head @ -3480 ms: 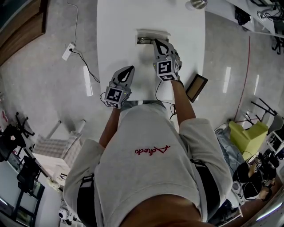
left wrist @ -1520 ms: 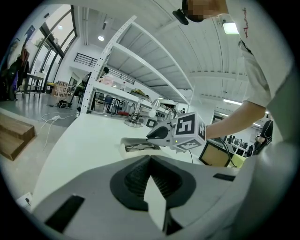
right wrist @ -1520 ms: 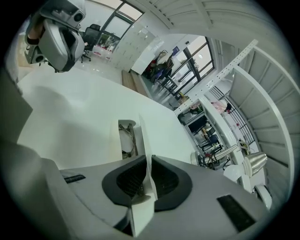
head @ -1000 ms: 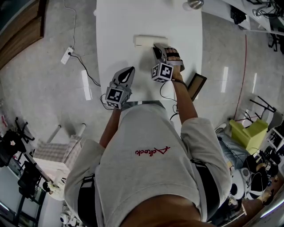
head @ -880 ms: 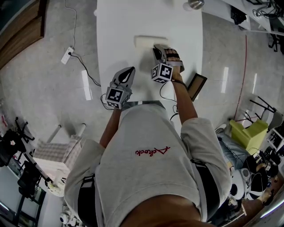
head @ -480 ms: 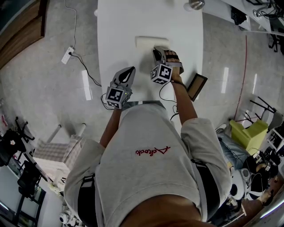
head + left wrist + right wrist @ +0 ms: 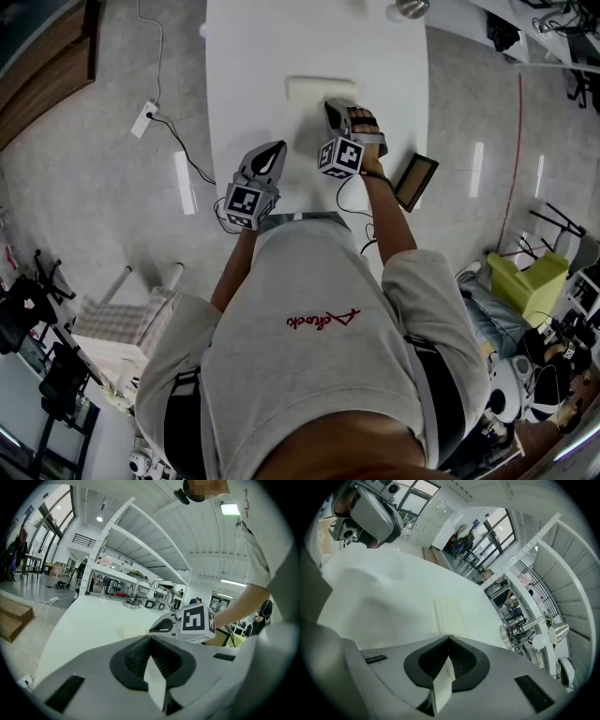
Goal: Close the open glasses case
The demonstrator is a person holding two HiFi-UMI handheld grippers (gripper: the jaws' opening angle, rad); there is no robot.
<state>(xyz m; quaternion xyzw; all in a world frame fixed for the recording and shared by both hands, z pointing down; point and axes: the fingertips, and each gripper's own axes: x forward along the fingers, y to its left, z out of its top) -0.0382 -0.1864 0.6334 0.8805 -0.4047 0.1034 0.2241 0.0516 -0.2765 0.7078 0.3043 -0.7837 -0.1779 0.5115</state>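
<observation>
The glasses case (image 7: 321, 89) lies on the desk (image 7: 253, 56), lid seemingly down, just beyond the right gripper (image 7: 335, 105), whose jaws have just clenched together, empty. The left gripper (image 7: 274, 150) is clenched too. Withdraw gently, checking the seam.

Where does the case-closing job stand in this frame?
Done: the glasses case lies flat on the table with its lid down. In hand: nothing; the right gripper, just beside the case, has just closed its jaws on nothing, and the left gripper sits shut and empty by the table's near edge. Left: apparently nothing but withdrawing.
</observation>
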